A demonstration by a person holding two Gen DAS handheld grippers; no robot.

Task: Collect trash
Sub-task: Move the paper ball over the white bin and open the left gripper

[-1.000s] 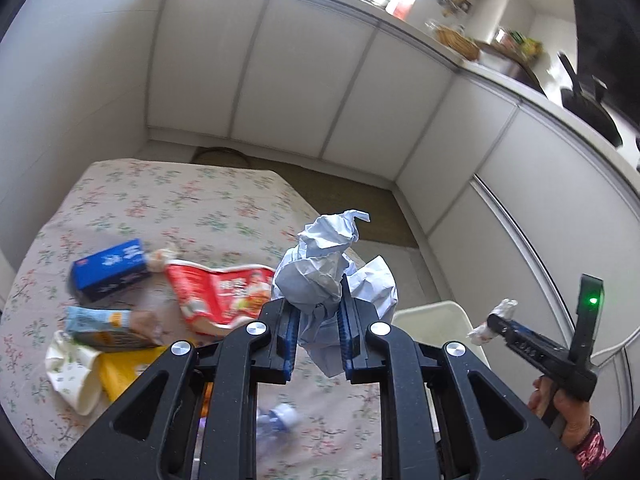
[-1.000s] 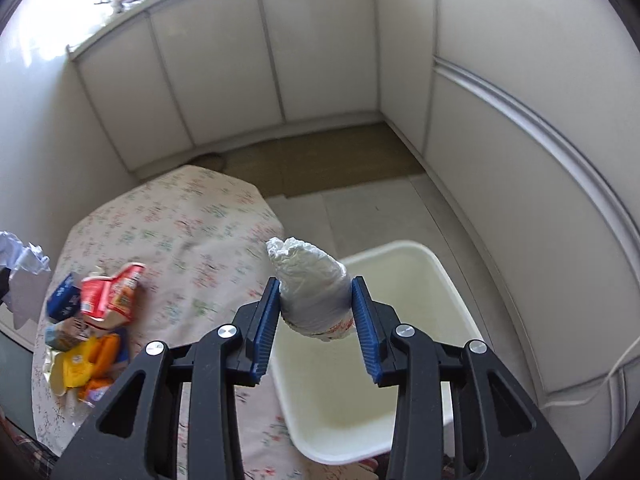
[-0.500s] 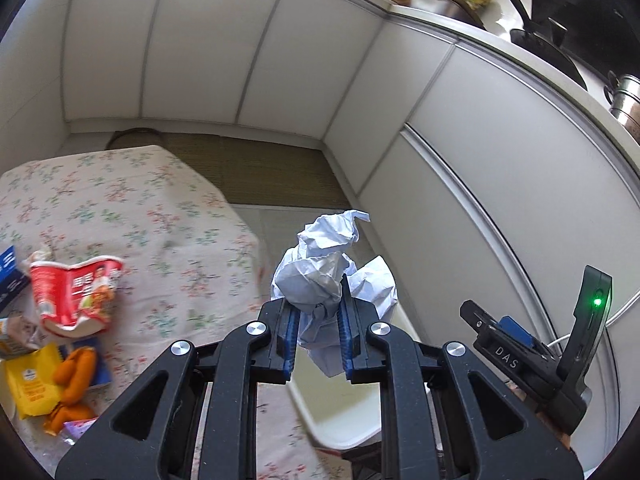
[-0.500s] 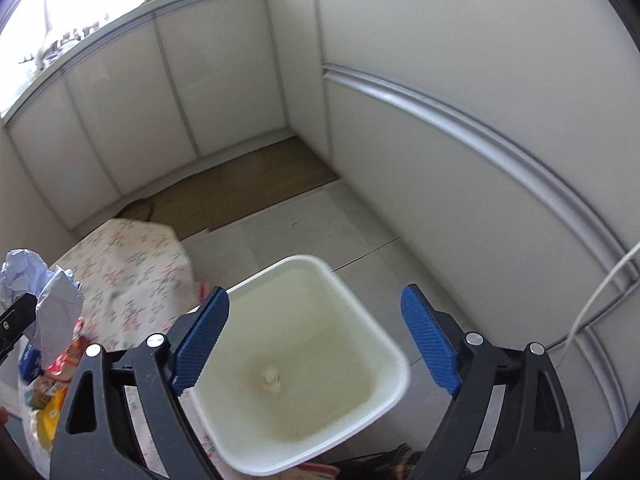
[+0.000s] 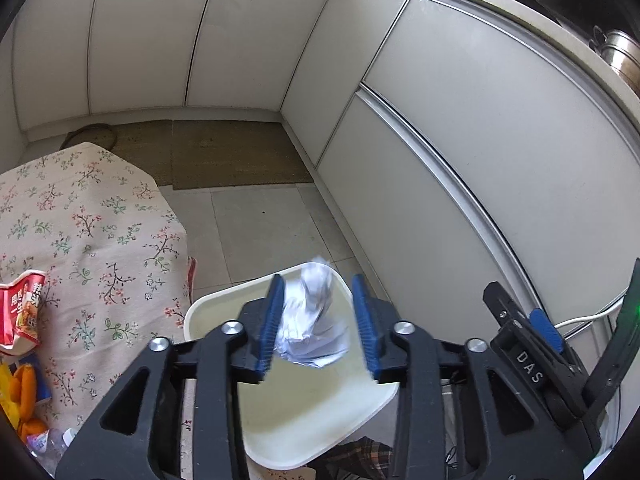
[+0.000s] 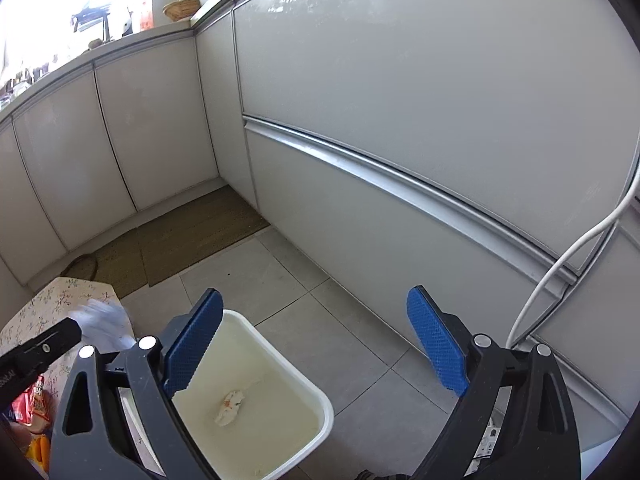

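My left gripper [image 5: 317,284] hangs over the white bin [image 5: 192,316] on the floor. Its jaws are opening. The crumpled white paper [image 5: 310,312] sits blurred between the blue pads, loose, with a gap on its right side. In the right wrist view, that paper [image 6: 106,322] shows at the tip of the left gripper [image 6: 40,350] beside the bin rim [image 6: 320,392]. My right gripper [image 6: 316,300] is above the bin's far side, jaws still opening wide with nothing between them. A small white wad [image 6: 230,406] lies on the bin's bottom.
A table with a floral cloth [image 5: 100,240] stands left of the bin, carrying a red wrapper [image 5: 22,308], orange snacks [image 5: 24,392] and a plastic bottle [image 5: 52,440]. White cabinets [image 5: 480,160] close in on the right and back. A brown mat [image 5: 224,152] and a white cable [image 6: 560,272] are nearby.
My left gripper swung right from above the table to over the bin and its jaws parted, loosing the paper. My right gripper let its wad fall into the bin and opened wide.
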